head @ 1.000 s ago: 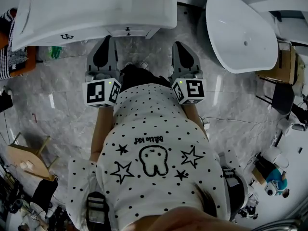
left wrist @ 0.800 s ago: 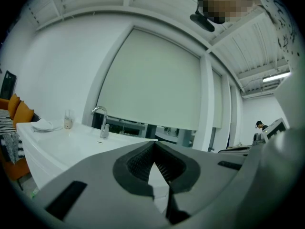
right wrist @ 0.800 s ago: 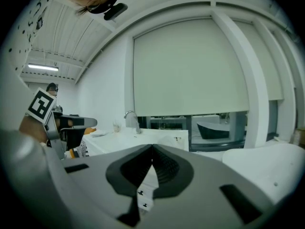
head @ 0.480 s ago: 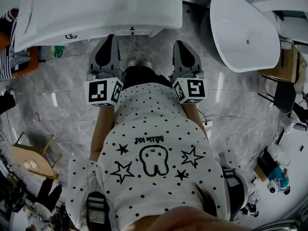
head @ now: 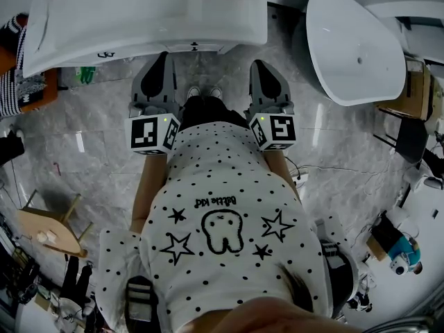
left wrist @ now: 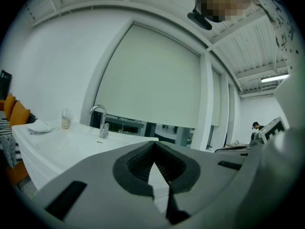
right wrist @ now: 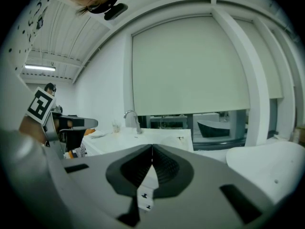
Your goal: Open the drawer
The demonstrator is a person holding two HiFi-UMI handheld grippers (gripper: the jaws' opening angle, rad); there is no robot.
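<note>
Both tongs are clenched on nothing: the left gripper [head: 160, 62] and right gripper [head: 259, 68] sit at waist height, tips toward 12 o'clock. Just beyond them, under the white washbasin counter [head: 139, 16], is the drawer [head: 193, 46]. It looks shut, though its front shows small here. Neither tip touches its handle, so the whole pull is left to do. Nothing blocks the approach. A white tub [head: 354, 44] stands at 2 o'clock and a wooden stool [head: 48, 229] at 8.

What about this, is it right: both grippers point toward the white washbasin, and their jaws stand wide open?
Not quite. They do point toward the white washbasin, but the jaws are not open. The left gripper and the right gripper both have their jaws shut with nothing between them, as each gripper view shows.
</note>
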